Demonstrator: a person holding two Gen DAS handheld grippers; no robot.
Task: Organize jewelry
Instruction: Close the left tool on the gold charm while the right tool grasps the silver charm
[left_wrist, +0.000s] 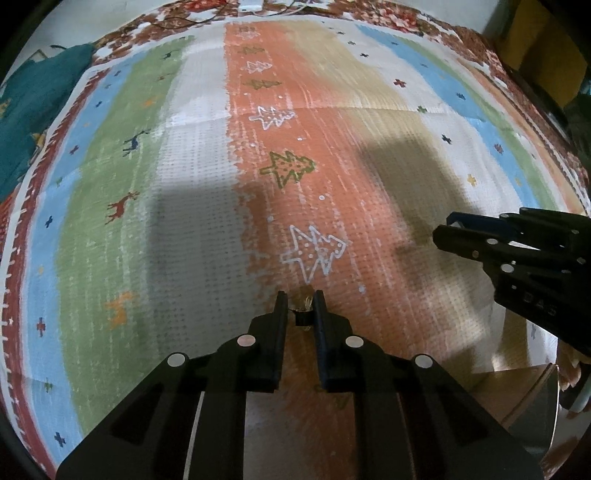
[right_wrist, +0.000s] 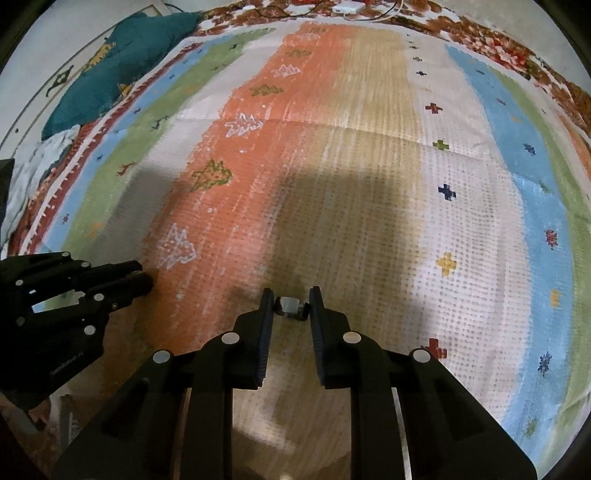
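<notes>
Under both tools lay a large striped mat (left_wrist: 207, 155) with printed trees, deer and small crosses. At its far corner rested a dark green cloth (right_wrist: 122, 62), well away from my work. A pale, shiny box edge (left_wrist: 532, 406) showed at the lower right of the left camera; I could not tell what it was.

My left gripper (left_wrist: 301, 301) pointed steeply down over the orange stripe. Its jaws were almost together, and between the tips sat a small dark and golden piece of jewelry (left_wrist: 303, 314), pinched as far as I could see. My right gripper (right_wrist: 290, 299) stood over the tan stripe, also nearly closed, and it clamped a small silver piece (right_wrist: 290, 306) that looked like a ring with a square top.

I judged that both pieces were gripped but not yet lifted clear of the mat. To do this step well I would keep the squeeze steady, lift straight up and slowly, and keep the two tools apart. Such tiny pieces could slip or turn between the pads, so I would avoid any quick tilt.
</notes>
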